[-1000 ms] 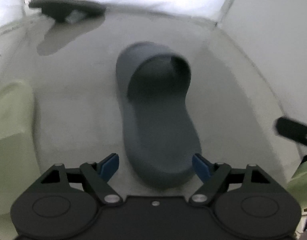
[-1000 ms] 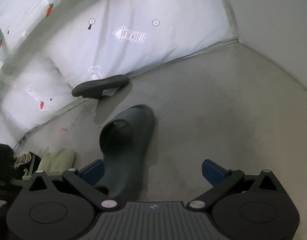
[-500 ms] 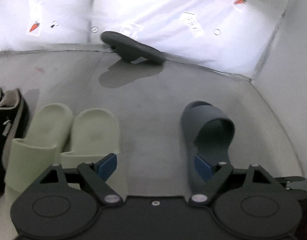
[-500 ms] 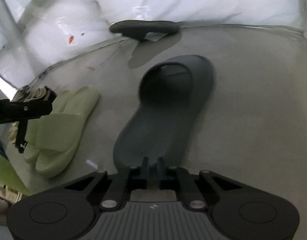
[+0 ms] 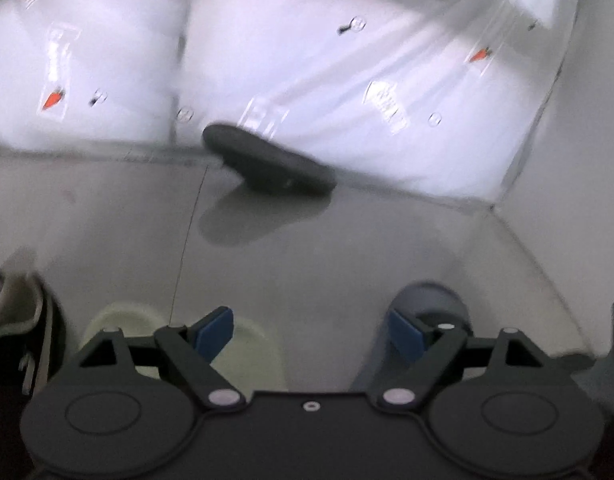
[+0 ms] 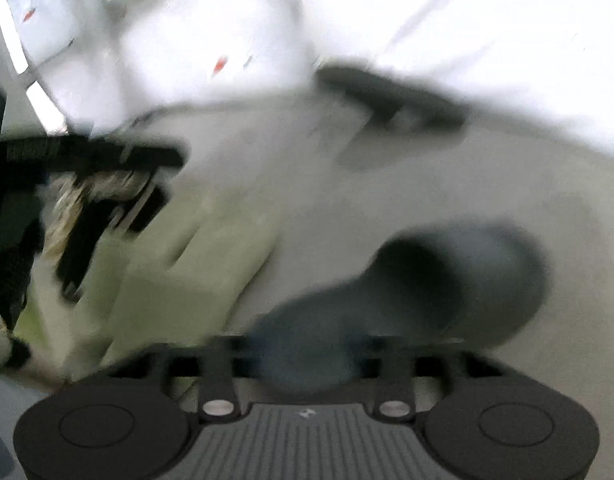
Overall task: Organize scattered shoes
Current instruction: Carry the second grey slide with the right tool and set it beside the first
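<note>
the right gripper (image 6: 307, 354) sits low over the grey floor (image 6: 447, 184), its fingers on either side of the heel of a dark grey slide (image 6: 459, 276); blur hides whether they pinch it. pale green slides (image 6: 195, 256) lie just left. a second dark slide (image 6: 391, 98) lies against the white sheet (image 6: 467, 20). the other gripper (image 6: 99, 156) pokes in from the left.

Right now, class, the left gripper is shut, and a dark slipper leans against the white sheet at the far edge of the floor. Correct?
Not quite. The left gripper is open, its blue pads wide apart in the left wrist view. The dark slipper does lean against the white sheet.
</note>
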Demonstrator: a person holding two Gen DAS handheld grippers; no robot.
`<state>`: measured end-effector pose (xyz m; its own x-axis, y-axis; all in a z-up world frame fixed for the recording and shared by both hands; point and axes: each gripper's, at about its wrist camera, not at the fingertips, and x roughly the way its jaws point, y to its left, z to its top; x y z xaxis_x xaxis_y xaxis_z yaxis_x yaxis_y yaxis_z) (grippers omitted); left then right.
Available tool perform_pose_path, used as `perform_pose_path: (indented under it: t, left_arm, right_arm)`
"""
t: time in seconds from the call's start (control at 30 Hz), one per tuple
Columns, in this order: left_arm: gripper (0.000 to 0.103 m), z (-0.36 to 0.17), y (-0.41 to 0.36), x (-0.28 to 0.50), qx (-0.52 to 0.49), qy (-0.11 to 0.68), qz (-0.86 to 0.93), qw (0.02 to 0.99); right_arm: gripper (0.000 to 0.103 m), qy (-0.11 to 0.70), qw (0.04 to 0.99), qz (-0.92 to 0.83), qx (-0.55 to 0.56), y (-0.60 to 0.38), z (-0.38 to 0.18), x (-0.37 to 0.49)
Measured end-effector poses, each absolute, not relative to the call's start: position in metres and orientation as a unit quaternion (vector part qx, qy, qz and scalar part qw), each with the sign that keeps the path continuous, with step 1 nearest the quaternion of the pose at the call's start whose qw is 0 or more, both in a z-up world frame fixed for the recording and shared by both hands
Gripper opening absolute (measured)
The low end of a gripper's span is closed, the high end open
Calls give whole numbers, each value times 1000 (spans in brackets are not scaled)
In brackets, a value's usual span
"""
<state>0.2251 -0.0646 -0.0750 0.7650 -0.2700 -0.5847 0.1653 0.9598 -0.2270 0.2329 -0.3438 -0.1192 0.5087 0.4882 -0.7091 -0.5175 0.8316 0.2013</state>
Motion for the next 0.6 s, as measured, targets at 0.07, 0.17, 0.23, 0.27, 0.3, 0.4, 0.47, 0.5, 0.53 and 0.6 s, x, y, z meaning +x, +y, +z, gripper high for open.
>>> perform_pose_path:
  t: [0.07,0.17,0.23,0.27,0.3,0.4,0.47,0.5,0.53,0.6]
  left_arm:
    - [88,-77,-65,238,-80,320,-121,936]
    - [88,-83,-64,268,-101,334,-135,927]
    - [88,-86,-66,282,-117,345,-146,920]
    - [88,-88,-68,286,-117,346,-154,918]
    - [88,-90,-74,288,-109,347,-163,917]
    - [88,-96,-86,285,-80,348,-176,917]
    - [88,-101,-89,280,-77,353,-182,914]
    - [88,-104,-90,278,-79,359,-184,912]
    - [88,-105,-89,277,-82,363,-181,910]
    - [88,-106,-85,276,-88,362,-170,912]
  right_arm:
    - [90,385,883,266,-38,-360,-116,257]
    - [90,420,869,257,-51,-373,-127,299]
    - [90,454,845,277,-56,-376,-143,326]
    - [91,464,837,284,-63,-376,-148,333]
    - [91,476,825,294,-75,-374,-155,341]
    - [91,511,795,319,-72,-369,-171,359]
    - [91,513,795,315,-70,-364,-174,361]
    - [88,512,799,308,-68,-363,-175,361]
    - [87,509,806,296,-64,-362,-175,361]
    - [87,504,820,265,-49,-365,-174,360]
